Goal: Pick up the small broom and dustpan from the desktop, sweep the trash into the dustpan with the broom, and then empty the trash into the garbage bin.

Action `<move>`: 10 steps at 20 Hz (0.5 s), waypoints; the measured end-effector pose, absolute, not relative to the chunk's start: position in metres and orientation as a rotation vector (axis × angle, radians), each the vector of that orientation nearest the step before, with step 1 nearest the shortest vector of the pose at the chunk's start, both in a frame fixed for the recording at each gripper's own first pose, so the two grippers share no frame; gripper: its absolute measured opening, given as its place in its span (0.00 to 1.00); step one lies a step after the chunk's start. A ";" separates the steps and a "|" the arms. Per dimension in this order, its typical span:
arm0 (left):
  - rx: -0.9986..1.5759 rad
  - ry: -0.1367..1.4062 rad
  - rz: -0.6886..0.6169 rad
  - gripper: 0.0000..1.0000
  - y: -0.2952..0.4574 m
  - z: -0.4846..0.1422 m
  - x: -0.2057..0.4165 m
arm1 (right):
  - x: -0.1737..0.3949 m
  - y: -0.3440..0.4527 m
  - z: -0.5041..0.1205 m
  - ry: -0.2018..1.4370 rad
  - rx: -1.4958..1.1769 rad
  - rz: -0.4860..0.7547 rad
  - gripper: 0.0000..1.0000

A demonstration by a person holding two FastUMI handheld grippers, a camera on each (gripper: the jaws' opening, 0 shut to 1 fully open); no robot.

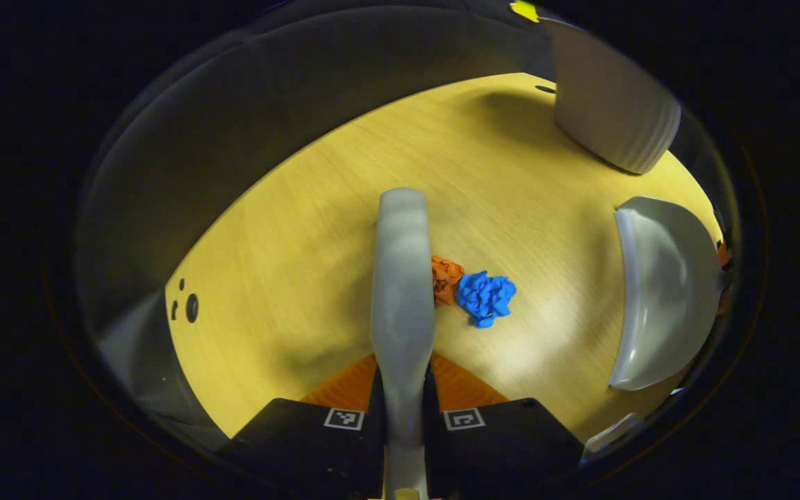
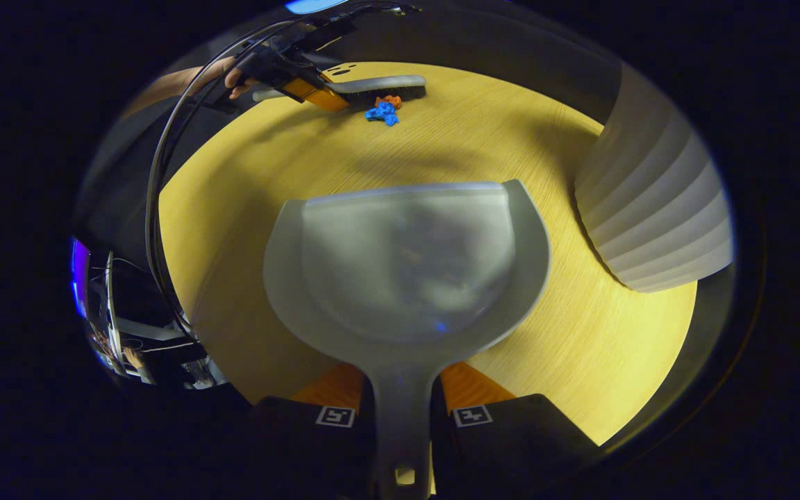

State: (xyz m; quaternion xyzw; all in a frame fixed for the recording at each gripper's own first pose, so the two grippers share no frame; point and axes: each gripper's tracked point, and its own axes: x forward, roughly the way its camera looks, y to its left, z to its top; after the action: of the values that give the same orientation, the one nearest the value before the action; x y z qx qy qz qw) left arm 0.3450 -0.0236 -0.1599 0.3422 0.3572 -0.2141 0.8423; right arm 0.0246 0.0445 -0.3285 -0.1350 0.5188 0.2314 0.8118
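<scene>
— Nearest the lens in the left gripper view, the left gripper [image 1: 403, 417] had both fingers pressed on the handle of the broom [image 1: 402, 278], which ran away from the camera across the desktop [image 1: 289, 264]. And the other hand?

— Same story in the right gripper view: the right gripper [image 2: 400, 417] was closed tight round the stem of the dustpan [image 2: 407, 264], its pan empty and its mouth facing away toward the far side.

— Where was the trash?

— An orange scrap [image 1: 446, 278] touched the broom's right side, with a blue scrap [image 1: 485, 297] just beside it. The dustpan sat well apart from them, to the right in the left gripper view.

— So which step?

— Pickup looked done; sweeping seemed about to start. My guess is the next move needs the dustpan's lip brought close and flat, then the broom drawn sideways so both scraps travel together.

— And the room?

— Pale wood-grain surface, a few small holes near its left edge, dark surround. The ribbed garbage bin [image 1: 612, 104] stood at the far right, near the dustpan.
</scene>
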 end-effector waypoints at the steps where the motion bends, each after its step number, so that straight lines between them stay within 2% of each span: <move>1: 0.727 0.777 -0.478 0.27 -0.028 -0.166 0.337 | 0.024 0.045 -0.328 1.109 -0.290 0.496 0.36; 2: 0.728 0.799 -0.510 0.28 -0.033 -0.172 0.328 | 0.024 0.043 -0.328 1.108 -0.293 0.499 0.36; 3: 0.723 0.832 -0.552 0.24 -0.043 -0.182 0.312 | 0.024 0.043 -0.330 1.108 -0.297 0.501 0.36; 4: 0.725 0.856 -0.580 0.28 -0.050 -0.189 0.300 | 0.025 0.043 -0.331 1.107 -0.300 0.503 0.36; 5: 0.732 0.870 -0.607 0.24 -0.056 -0.196 0.289 | 0.024 0.043 -0.333 1.107 -0.304 0.505 0.40; 7: 0.732 0.906 -0.662 0.28 -0.067 -0.206 0.267 | 0.025 0.043 -0.333 1.106 -0.309 0.507 0.36; 8: 0.722 0.925 -0.693 0.24 -0.075 -0.209 0.254 | 0.025 0.043 -0.333 1.105 -0.311 0.509 0.40; 10: 0.697 0.967 -0.755 0.24 -0.091 -0.214 0.231 | 0.023 0.042 -0.334 1.103 -0.314 0.508 0.40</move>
State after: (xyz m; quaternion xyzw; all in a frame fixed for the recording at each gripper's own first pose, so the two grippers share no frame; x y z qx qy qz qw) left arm 0.2308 -0.0910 -0.2144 0.3203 0.4445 -0.3471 0.7612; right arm 0.0233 0.0424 -0.3340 -0.1468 0.5160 0.2375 0.8098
